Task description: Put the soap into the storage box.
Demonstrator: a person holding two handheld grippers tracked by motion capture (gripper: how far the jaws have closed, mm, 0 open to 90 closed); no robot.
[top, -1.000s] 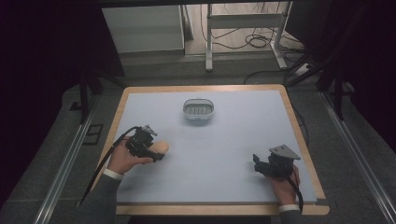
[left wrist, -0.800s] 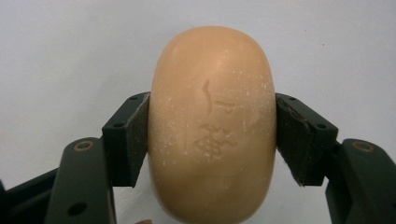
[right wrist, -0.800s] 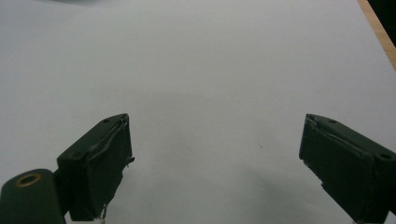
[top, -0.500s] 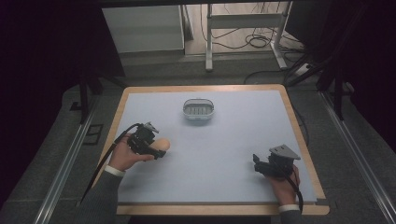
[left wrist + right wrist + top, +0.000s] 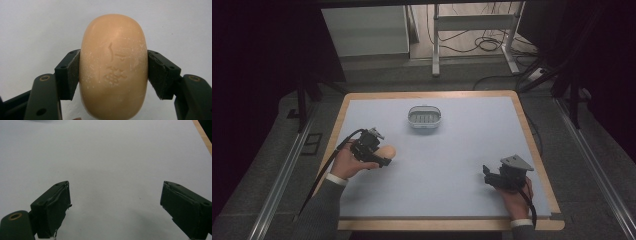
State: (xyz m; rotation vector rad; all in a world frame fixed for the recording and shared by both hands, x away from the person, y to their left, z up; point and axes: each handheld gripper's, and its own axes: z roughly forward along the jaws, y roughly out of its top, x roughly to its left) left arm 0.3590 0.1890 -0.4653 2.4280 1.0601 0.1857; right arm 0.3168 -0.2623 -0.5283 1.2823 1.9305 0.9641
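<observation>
Two grippers are at work, one in each of the person's hands. Left gripper (image 5: 383,157) is clenched on a single bar of soap (image 5: 113,67), its black jaws pressing the bar's two long sides; the soap is a peach-tan oval with characters stamped into its face (too worn to read). In the high view the soap (image 5: 387,151) sits at the left side of the table, just past the left hand (image 5: 347,165). Right gripper (image 5: 115,210) is released, its jaws standing wide apart with nothing between them, near the table's right front corner, held by the right hand (image 5: 514,197) and wearing one grey three-cornered plate.

One small oval dish (image 5: 424,118), pale with a ribbed floor, stands toward the far middle of the table, well apart from both grippers.

One table (image 5: 452,150) carries it all: a pale blue-grey mat on a top with a light wooden border. Around it the room is dark, with grey floor, metal rails on both sides, a white cabinet (image 5: 364,31) and a metal frame with loose cables beyond the far edge.
</observation>
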